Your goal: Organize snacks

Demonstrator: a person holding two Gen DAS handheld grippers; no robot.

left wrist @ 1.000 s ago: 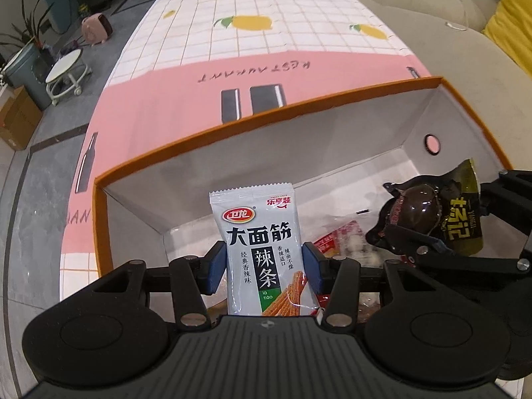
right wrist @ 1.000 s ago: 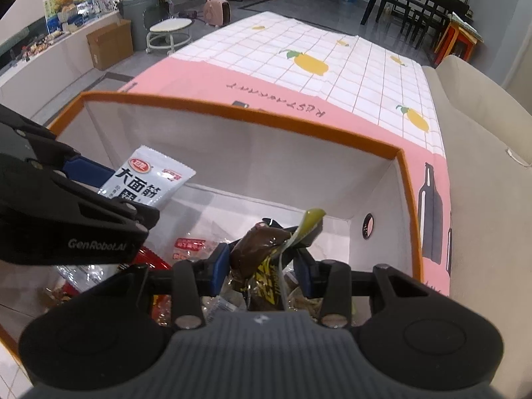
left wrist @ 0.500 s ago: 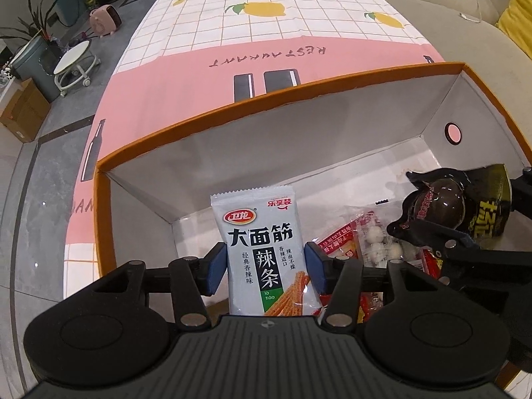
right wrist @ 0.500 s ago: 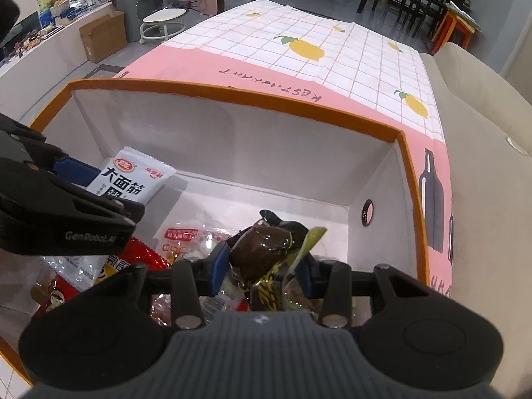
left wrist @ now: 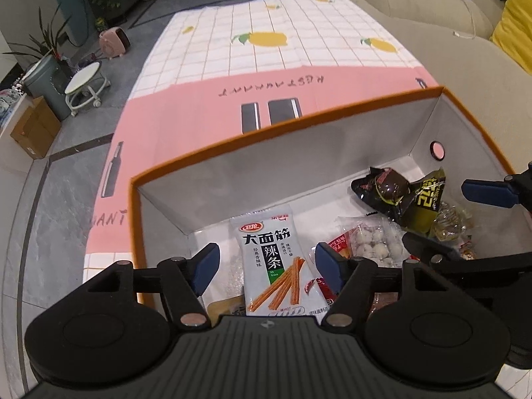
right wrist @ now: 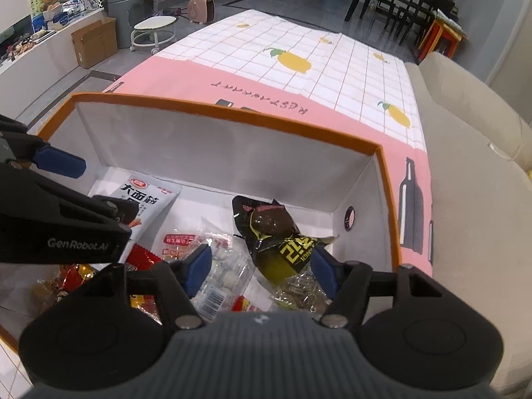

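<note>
Both grippers hang over an orange-rimmed box (left wrist: 299, 123) (right wrist: 232, 113) with white walls. My left gripper (left wrist: 266, 262) is opening; its blue pads stand clear of the white spicy-strip packet (left wrist: 272, 259) (right wrist: 146, 196), which lies on the box floor below them. My right gripper (right wrist: 257, 262) is opening too, and the dark egg packet with yellow print (right wrist: 279, 236) (left wrist: 402, 196) lies loose beneath it on other snacks. Neither pad touches a packet.
Several more snacks fill the box: a clear bag of white balls (left wrist: 372, 246), red packets (right wrist: 143, 259), a clear wrapper (right wrist: 299, 289). The box stands on a pink and white lemon-print cloth (left wrist: 282, 53). A beige sofa (left wrist: 465, 63) runs along the right.
Both grippers opened and let go. The white packet dropped from the left jaws onto the box floor, and the dark egg packet fell from the right jaws onto the snack pile.
</note>
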